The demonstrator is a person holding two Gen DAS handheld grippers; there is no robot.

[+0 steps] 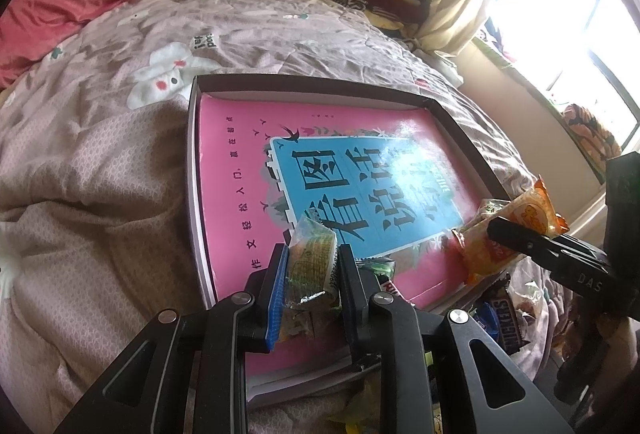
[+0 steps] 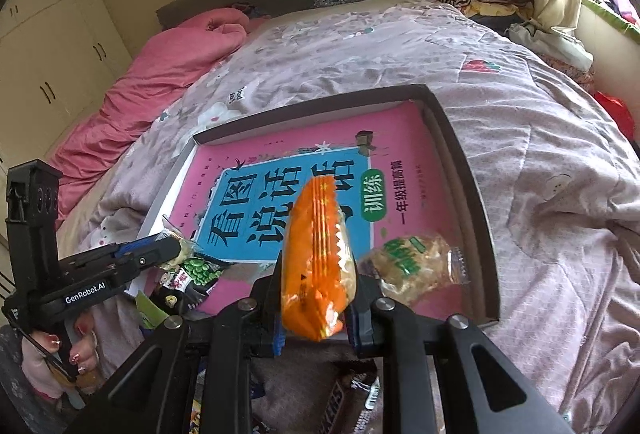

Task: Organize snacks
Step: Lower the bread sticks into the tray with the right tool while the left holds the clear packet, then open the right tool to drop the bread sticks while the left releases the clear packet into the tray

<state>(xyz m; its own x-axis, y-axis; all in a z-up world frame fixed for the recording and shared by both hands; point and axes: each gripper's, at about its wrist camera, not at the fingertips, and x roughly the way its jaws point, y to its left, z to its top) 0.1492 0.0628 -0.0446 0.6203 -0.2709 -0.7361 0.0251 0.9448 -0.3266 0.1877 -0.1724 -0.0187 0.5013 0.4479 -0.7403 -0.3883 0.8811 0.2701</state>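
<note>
With the loose snacks (image 2: 352,394) heaped nearest on the bed, each hand's jaws are pinching a packet over the near edge of the tray (image 2: 472,170) — left gripper (image 1: 312,266) a green snack (image 1: 310,258), right gripper (image 2: 316,286) an orange snack (image 2: 320,254) — so I'd lower both beside the clear-wrapped cake (image 2: 416,266) before letting go.

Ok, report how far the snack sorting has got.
Done: one clear-wrapped snack lies in the box. In hand: left tool shut on a green packet, right tool shut on an orange packet. Left: loose snacks, including a Snickers bar, outside the box.
</note>
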